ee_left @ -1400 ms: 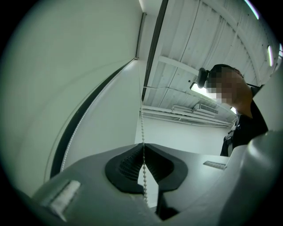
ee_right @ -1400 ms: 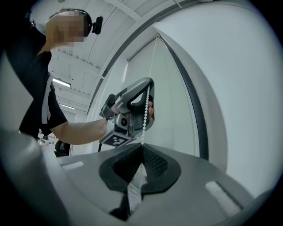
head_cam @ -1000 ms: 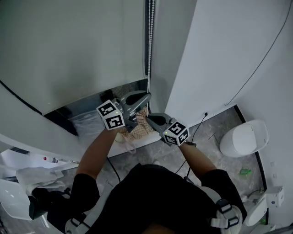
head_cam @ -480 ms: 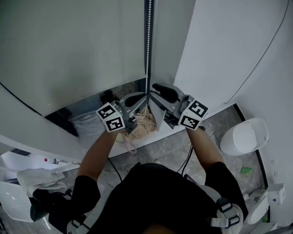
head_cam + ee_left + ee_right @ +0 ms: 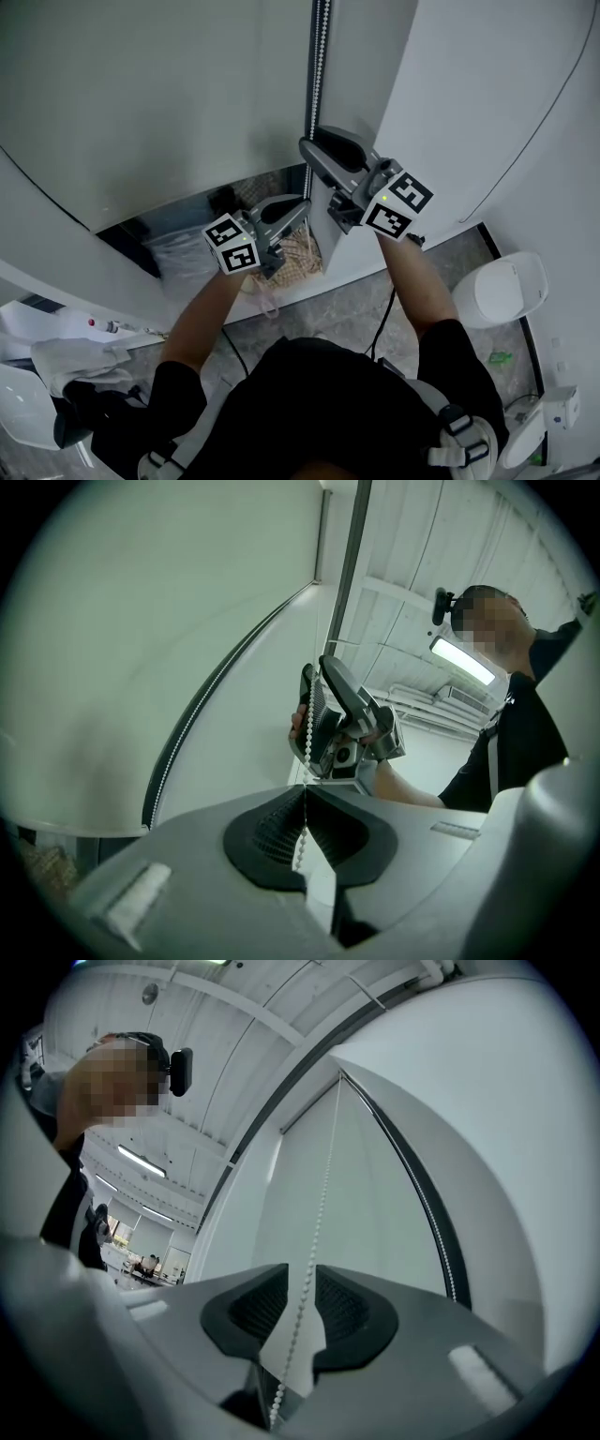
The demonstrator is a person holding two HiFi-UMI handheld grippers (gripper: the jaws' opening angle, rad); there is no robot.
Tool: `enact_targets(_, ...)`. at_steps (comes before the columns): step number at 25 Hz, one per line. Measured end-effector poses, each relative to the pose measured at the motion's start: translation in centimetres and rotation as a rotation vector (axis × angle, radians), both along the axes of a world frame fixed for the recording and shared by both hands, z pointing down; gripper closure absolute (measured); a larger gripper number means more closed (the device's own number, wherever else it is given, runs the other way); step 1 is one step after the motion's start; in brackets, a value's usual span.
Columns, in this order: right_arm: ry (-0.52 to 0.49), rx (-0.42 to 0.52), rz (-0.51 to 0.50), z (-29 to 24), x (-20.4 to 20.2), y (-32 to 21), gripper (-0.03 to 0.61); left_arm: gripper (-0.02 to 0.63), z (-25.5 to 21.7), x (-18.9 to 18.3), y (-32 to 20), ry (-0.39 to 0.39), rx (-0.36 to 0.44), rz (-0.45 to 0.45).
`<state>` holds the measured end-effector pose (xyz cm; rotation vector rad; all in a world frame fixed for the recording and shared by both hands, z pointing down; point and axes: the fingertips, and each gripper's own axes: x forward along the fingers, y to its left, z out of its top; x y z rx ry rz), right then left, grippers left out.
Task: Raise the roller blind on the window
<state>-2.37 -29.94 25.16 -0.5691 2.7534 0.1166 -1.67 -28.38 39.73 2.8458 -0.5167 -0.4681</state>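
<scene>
The grey roller blind (image 5: 141,94) covers the window at the upper left. Its white bead chain (image 5: 317,66) hangs down along the blind's right edge. My left gripper (image 5: 300,202) is shut on the bead chain (image 5: 307,735), which runs between its closed pads (image 5: 281,819). My right gripper (image 5: 312,142) is higher on the chain, above the left one, and shows in the left gripper view (image 5: 323,714) too. Its jaws are closing with the chain (image 5: 323,1185) running through the gap; the pads (image 5: 349,1305) are not touching it.
A woven basket (image 5: 298,251) sits on the sill under the grippers. The white wall (image 5: 469,94) stands close on the right. On the floor are a white rounded bin (image 5: 497,286), a black cable (image 5: 382,328) and white cloths (image 5: 66,361) at the left.
My right gripper let go of the chain, rose from below the left gripper to above it and now stands open around the chain. The left gripper kept its grip, hardly moving.
</scene>
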Motion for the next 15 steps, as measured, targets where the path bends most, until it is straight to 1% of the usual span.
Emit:
enact_targets(3,-0.006,-0.005,-0.001,-0.3,-0.2,0.0,0.503,0.606,0.0,0.0,0.2,-0.003,0.003,-0.002)
enact_targets(5,-0.004,0.003,0.011,-0.2,-0.3,0.0,0.542,0.606,-0.3,-0.1,0.4,-0.006,-0.009,-0.008)
enact_targets(7,-0.011,-0.001,0.018,-0.2,-0.2,-0.1,0.555,0.606,-0.4,-0.2,0.5,0.003,-0.016,-0.01)
enact_targets(9,-0.008,0.0,0.02,-0.2,-0.1,-0.1,0.559,0.606,-0.5,-0.3,0.6,0.007,-0.015,-0.005)
enact_targets(13,0.047,0.056,0.042,-0.1,-0.6,0.6,0.569,0.605,-0.6,-0.4,0.9,0.017,-0.01,-0.007)
enact_targets(15,0.047,0.05,0.041,-0.1,-0.8,1.1,0.571,0.606,-0.7,-0.6,1.2,0.026,-0.012,-0.013)
